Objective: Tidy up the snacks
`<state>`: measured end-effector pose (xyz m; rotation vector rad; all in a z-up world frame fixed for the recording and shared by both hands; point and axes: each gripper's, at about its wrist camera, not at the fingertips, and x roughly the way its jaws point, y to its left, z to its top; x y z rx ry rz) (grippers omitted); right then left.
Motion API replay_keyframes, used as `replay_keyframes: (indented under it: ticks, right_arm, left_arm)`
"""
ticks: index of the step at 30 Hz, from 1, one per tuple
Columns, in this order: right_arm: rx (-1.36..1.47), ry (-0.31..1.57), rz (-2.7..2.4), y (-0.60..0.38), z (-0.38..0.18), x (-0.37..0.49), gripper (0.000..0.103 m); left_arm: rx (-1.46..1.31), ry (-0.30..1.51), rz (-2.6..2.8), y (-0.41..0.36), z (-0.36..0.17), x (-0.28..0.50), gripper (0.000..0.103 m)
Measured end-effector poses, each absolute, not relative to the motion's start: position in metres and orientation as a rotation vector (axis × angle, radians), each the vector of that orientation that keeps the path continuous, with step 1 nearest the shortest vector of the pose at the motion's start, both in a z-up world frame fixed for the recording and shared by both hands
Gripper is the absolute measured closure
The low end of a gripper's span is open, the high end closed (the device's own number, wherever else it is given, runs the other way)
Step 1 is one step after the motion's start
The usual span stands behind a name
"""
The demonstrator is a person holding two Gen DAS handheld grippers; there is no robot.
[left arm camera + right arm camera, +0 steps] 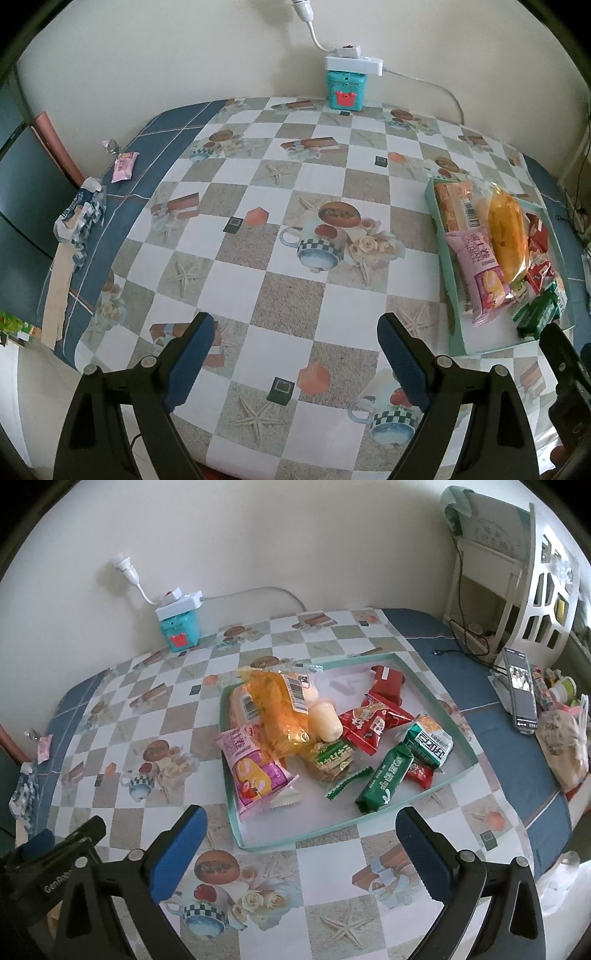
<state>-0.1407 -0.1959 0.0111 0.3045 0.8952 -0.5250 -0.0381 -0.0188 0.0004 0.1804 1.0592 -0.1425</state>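
Note:
A pale green tray point(436, 698) on the checkered table holds several snack packs: a pink pack point(255, 771), an orange bread bag point(280, 709), red packs point(369, 720) and green packs point(384, 779). The same tray point(454, 317) shows at the right of the left wrist view. My right gripper point(301, 834) is open and empty, just in front of the tray's near edge. My left gripper point(295, 343) is open and empty over bare tablecloth, left of the tray. A small pink pack point(125, 167) and a blue-white wrapper point(79, 218) lie at the table's far left edge.
A teal box point(343, 92) with a white power strip on top stands against the back wall. A phone on a stand point(521, 690), a cable and a plastic bag point(565, 749) sit at the table's right end, with a white shelf point(535, 602) behind.

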Motion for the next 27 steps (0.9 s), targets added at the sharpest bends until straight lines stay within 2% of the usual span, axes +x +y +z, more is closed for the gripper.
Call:
replay_keyframes:
  ticks: [27]
  right_arm:
    - [0.309,0.941,-0.534,-0.1982,0.0024,-0.1364,0.000]
  left_arm:
    - [0.181,1.100,-0.157,-0.0214,-0.0053,-0.0369,0.013]
